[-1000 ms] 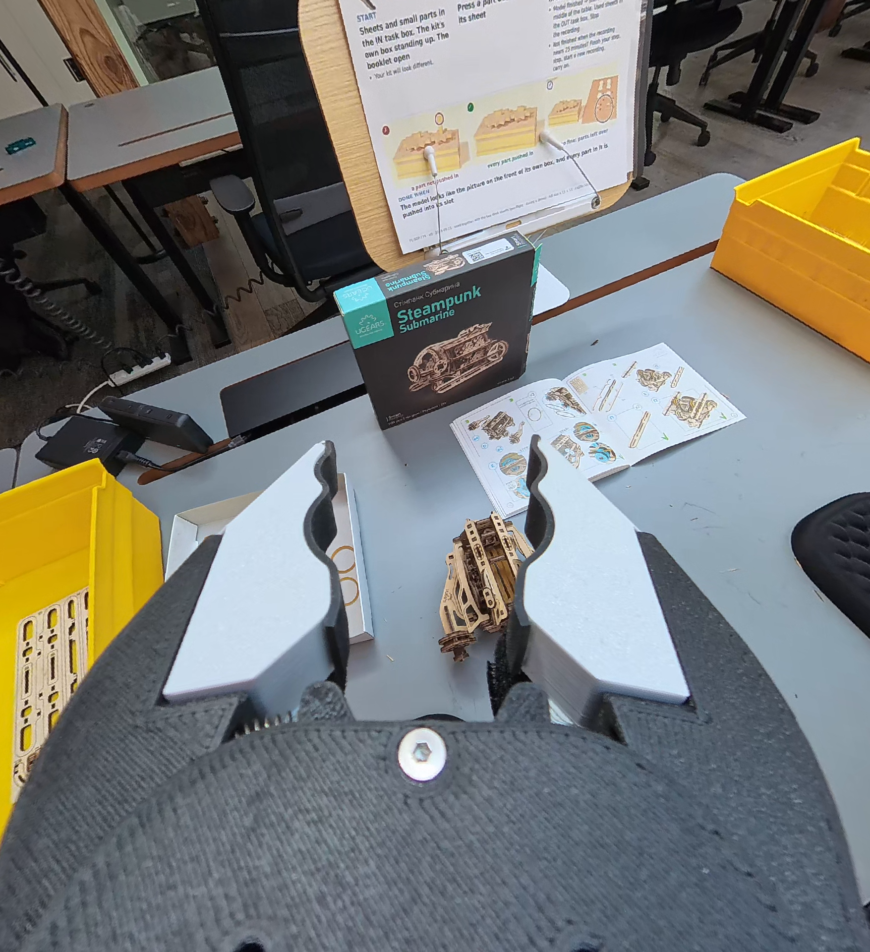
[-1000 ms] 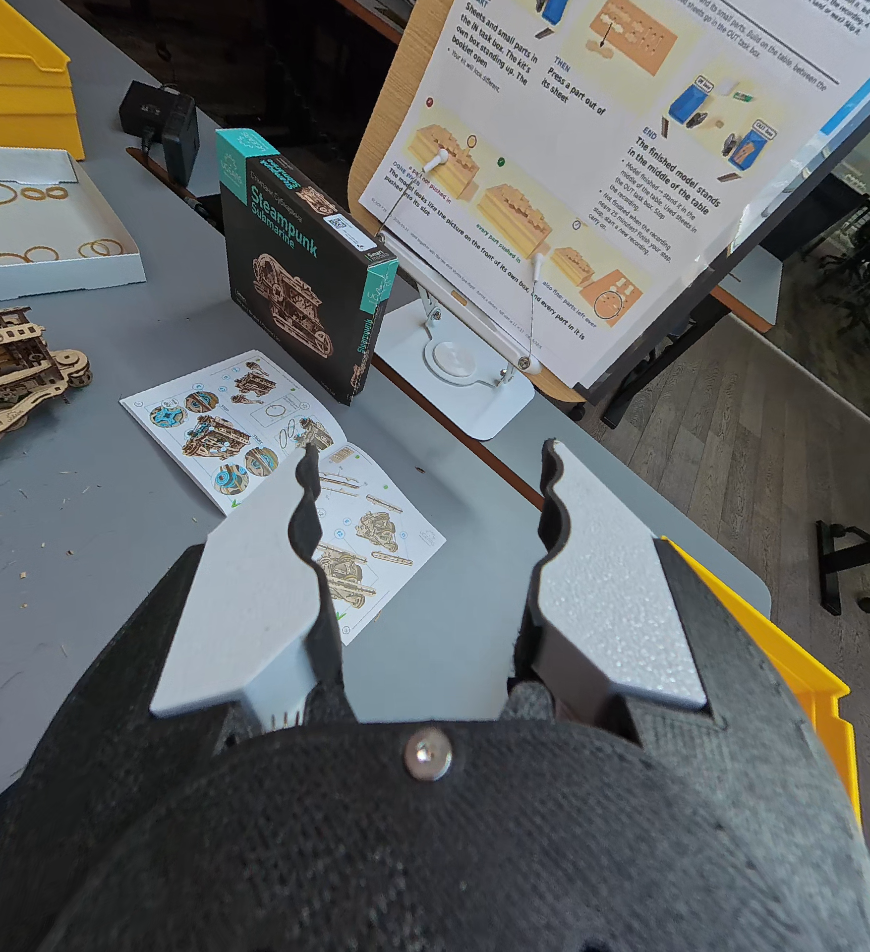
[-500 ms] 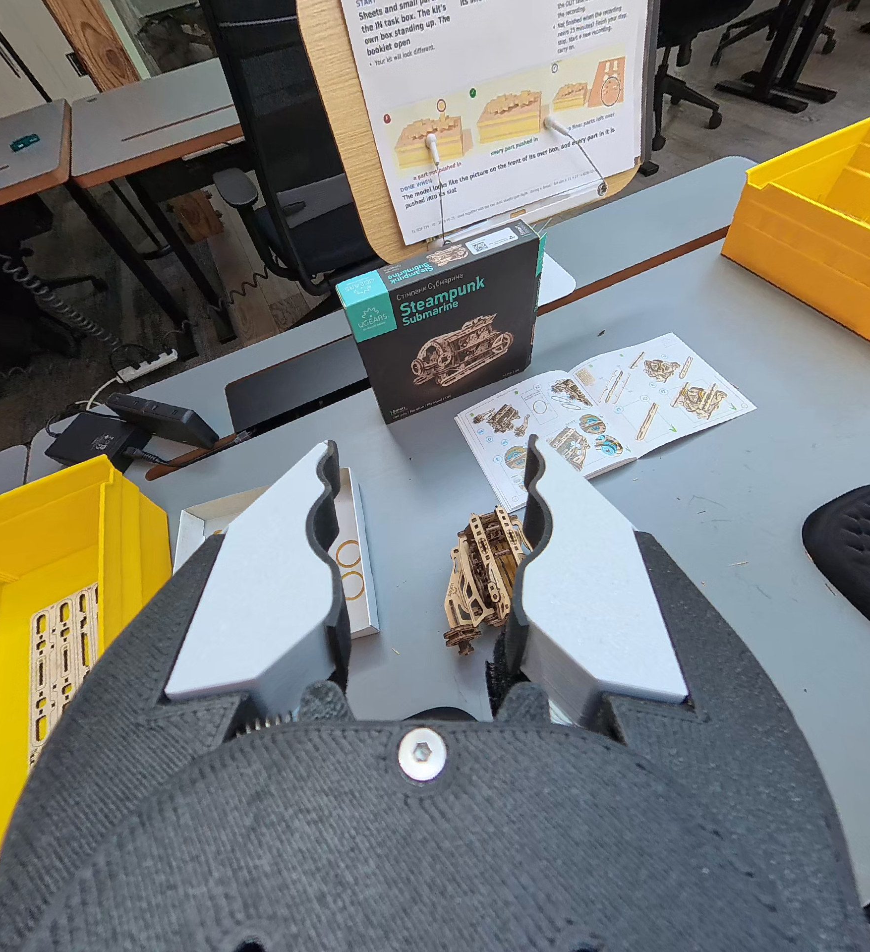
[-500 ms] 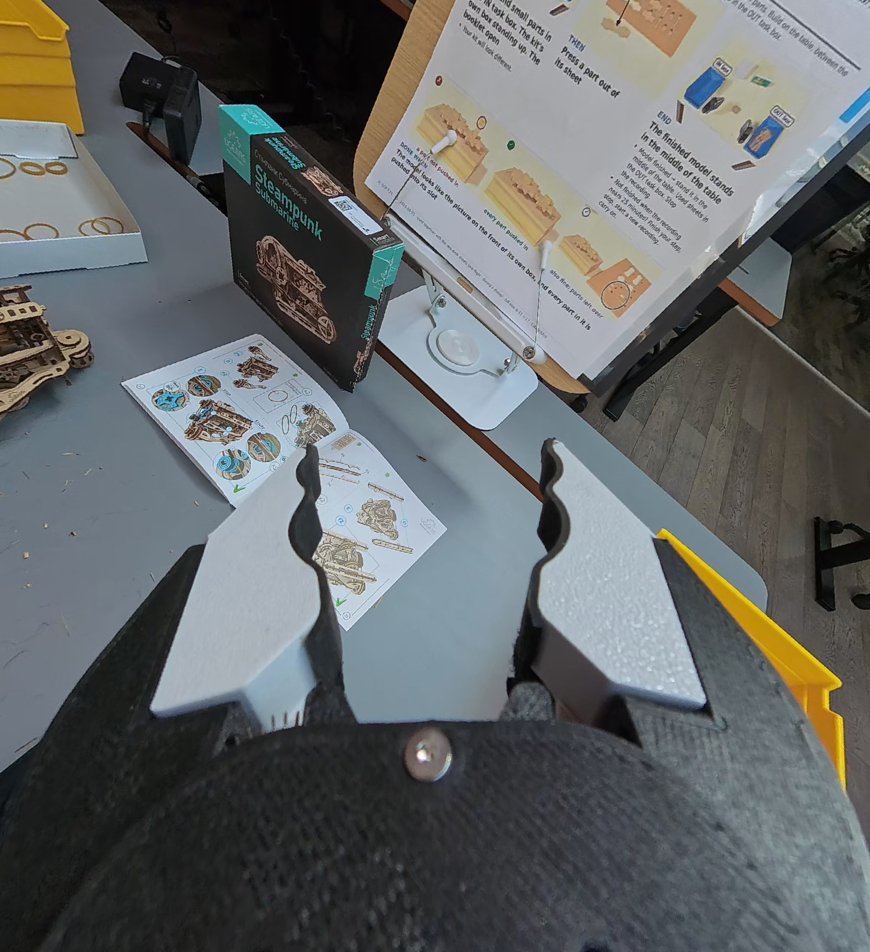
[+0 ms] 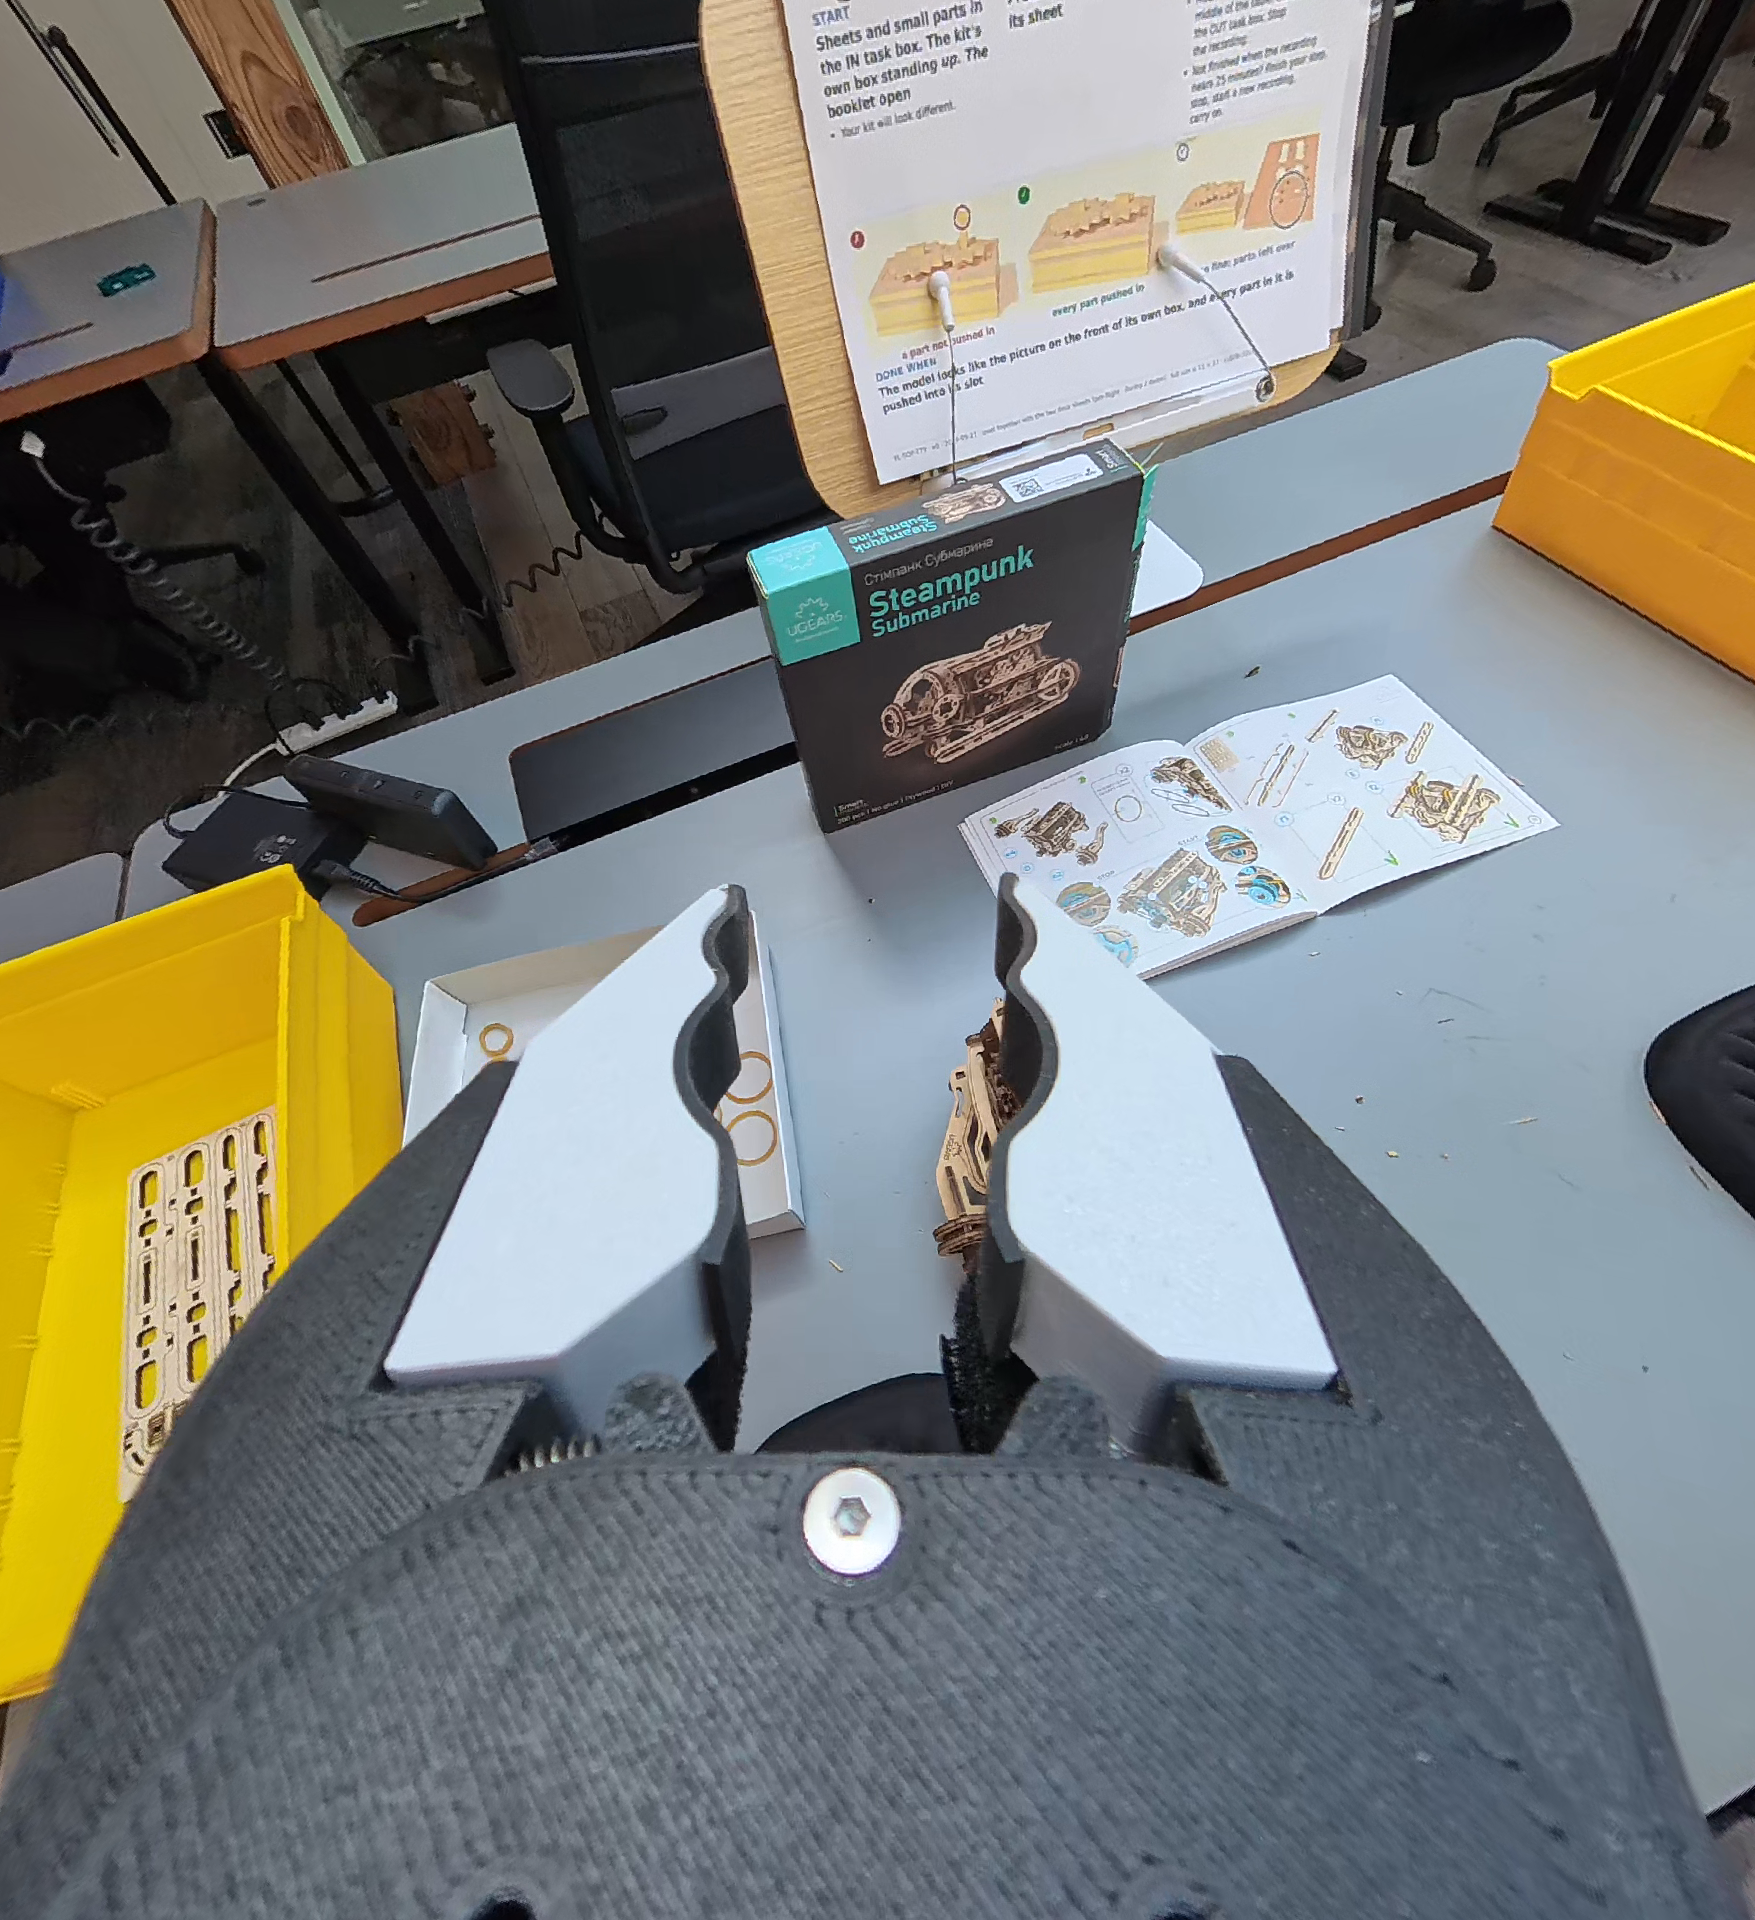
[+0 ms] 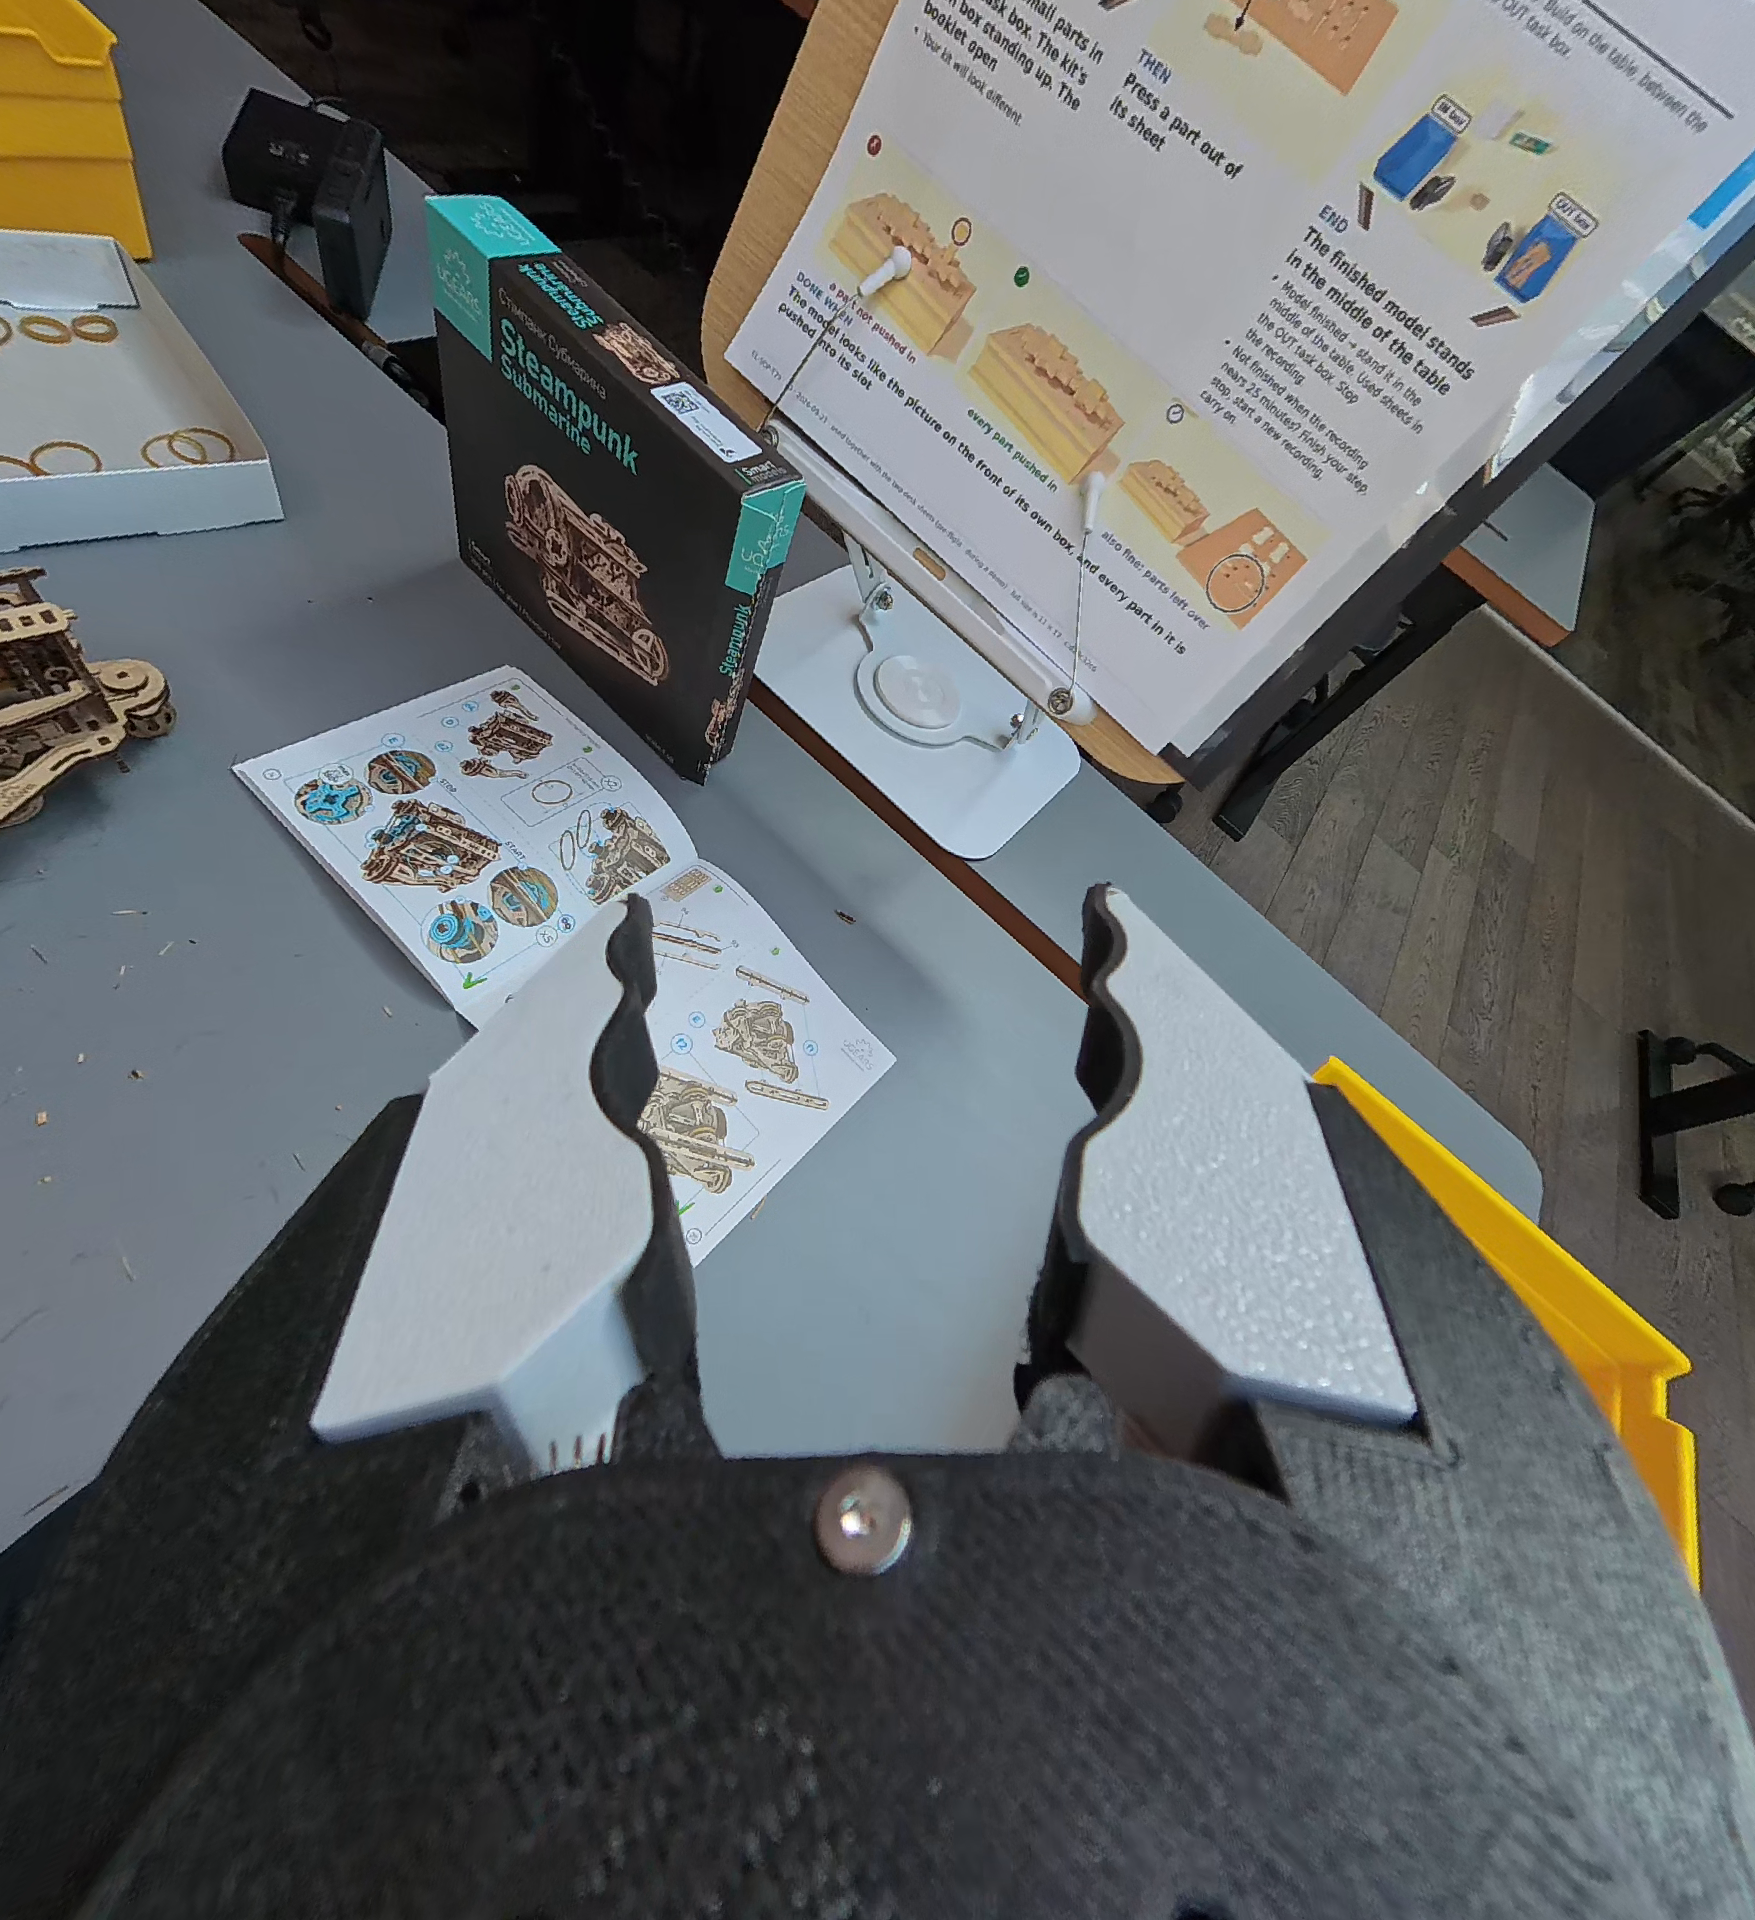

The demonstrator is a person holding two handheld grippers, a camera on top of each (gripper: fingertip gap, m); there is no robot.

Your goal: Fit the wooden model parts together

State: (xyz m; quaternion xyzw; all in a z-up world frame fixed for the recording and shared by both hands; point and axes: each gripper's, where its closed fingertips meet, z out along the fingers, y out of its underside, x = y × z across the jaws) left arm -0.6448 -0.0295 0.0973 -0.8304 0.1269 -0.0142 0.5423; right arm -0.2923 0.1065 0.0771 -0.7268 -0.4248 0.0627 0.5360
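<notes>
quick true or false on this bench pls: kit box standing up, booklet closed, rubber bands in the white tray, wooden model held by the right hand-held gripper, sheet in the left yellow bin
1. The dark kit box stands upright on the table. True.
2. The booklet is closed. False: it lies open, pictured pages up.
3. Tan rubber bands lie in the white tray. True.
4. The right hand-held gripper holds the wooden model. False: its jaws stand open and bare, and the model sits on the table well to its left.
5. A punched wooden sheet lies in the left yellow bin. True.

Both tongs, left [image 5: 868, 914] and right [image 6: 868, 914], agape and bare.
</notes>
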